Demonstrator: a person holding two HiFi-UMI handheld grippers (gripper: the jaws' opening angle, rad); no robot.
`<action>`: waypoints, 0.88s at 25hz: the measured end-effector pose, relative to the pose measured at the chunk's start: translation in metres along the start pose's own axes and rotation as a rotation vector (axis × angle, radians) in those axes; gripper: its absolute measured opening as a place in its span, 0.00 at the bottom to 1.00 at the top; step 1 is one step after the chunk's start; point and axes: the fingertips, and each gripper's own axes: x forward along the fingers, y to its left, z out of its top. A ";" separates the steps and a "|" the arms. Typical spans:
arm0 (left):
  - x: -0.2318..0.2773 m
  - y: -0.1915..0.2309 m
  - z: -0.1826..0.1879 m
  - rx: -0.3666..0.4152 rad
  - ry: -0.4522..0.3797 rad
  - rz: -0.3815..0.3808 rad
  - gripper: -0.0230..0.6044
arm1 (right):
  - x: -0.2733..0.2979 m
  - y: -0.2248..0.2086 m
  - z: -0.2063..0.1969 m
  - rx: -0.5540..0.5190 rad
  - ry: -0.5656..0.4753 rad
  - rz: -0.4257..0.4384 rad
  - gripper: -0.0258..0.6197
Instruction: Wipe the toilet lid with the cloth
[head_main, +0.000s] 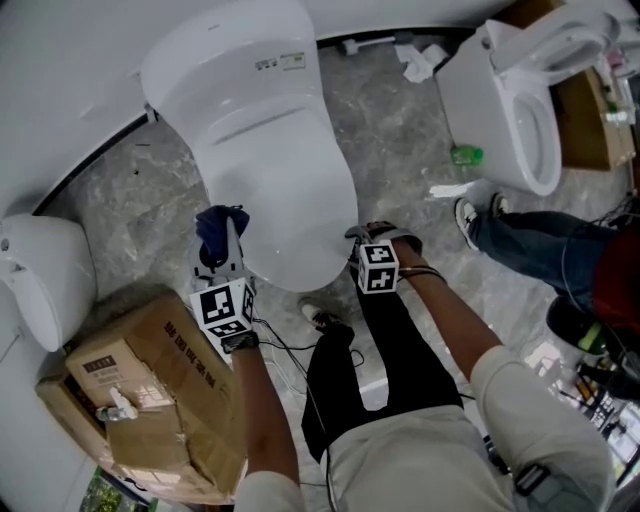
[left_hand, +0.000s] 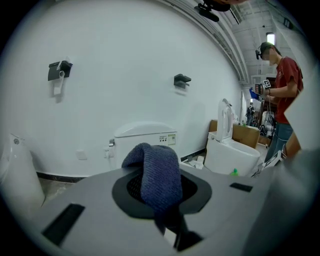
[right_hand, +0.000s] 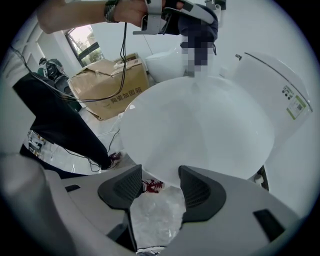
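Since the left gripper (left_hand: 160, 197) clamps the cloth (left_hand: 155, 172) by one bunched fold, dragging across the toilet lid (head_main: 275, 170) may tug it free. Meanwhile the right gripper (right_hand: 158, 186) (empty) sits part-open.

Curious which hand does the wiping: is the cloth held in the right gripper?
No, the right gripper has its jaws apart with nothing between them, while the blue cloth is clamped in the left gripper.

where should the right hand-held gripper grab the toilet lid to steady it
Probably the thin front rim of the toilet lid, coming from the front right, where the right hand-held gripper sits open. The top is a broad smooth dome with nothing to pinch.
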 end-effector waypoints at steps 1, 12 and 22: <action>0.005 0.001 -0.004 0.002 0.008 -0.003 0.12 | 0.003 0.000 -0.001 0.003 -0.001 0.001 0.43; 0.055 0.018 -0.036 0.004 0.051 -0.020 0.12 | 0.025 0.001 -0.008 0.017 -0.032 -0.015 0.43; 0.104 0.053 -0.059 -0.030 0.093 0.019 0.12 | -0.014 -0.039 0.026 0.223 -0.249 -0.127 0.32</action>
